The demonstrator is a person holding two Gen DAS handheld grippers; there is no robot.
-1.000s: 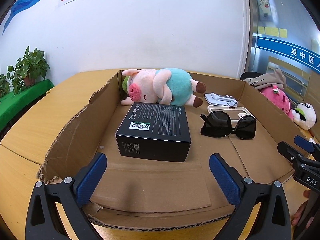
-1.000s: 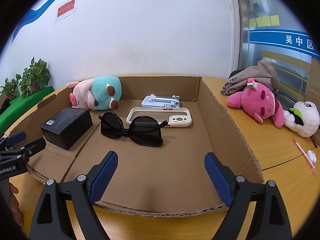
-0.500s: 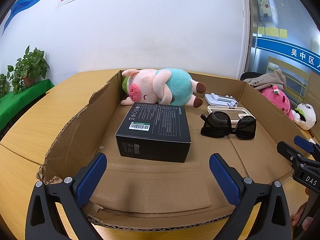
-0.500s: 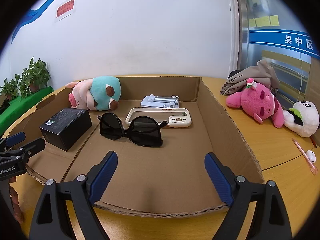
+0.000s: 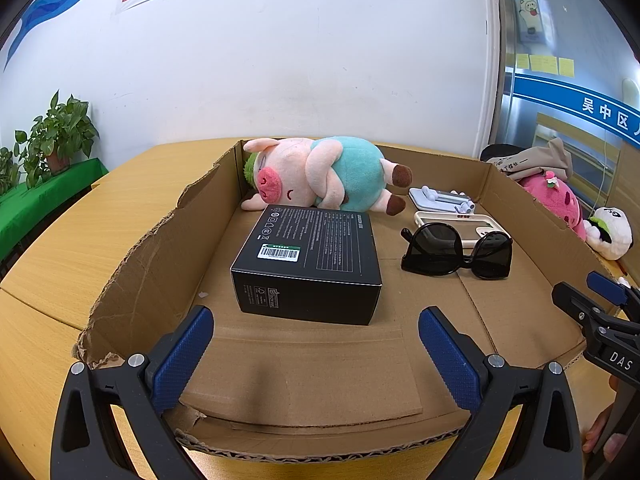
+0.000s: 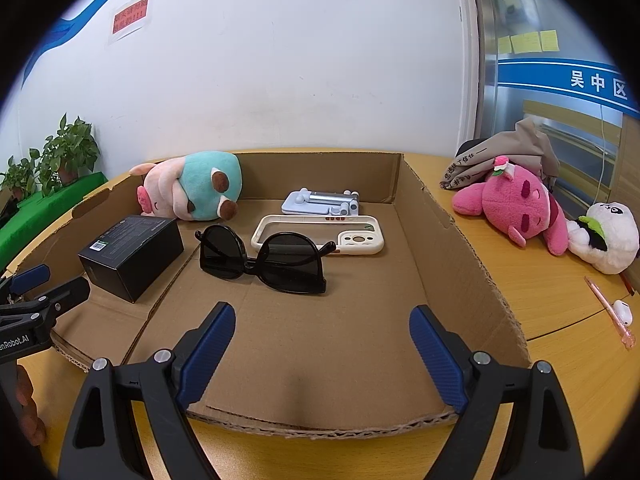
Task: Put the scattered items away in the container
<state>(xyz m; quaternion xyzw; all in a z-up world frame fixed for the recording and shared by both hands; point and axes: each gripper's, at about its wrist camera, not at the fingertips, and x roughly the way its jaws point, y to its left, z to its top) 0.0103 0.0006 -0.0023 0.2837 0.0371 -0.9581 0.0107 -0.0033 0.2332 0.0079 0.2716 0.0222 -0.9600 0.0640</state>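
A shallow cardboard box lies on the wooden table. Inside lie a pig plush, a black carton, black sunglasses, a cream phone case and a pale blue phone stand. My left gripper is open and empty over the box's near edge, in front of the carton. My right gripper is open and empty over the near edge, in front of the sunglasses.
Outside the box, on the table to the right, lie a pink plush, a panda plush, a folded grey cloth, a pink pen and a white earbud case. Potted plants stand at far left.
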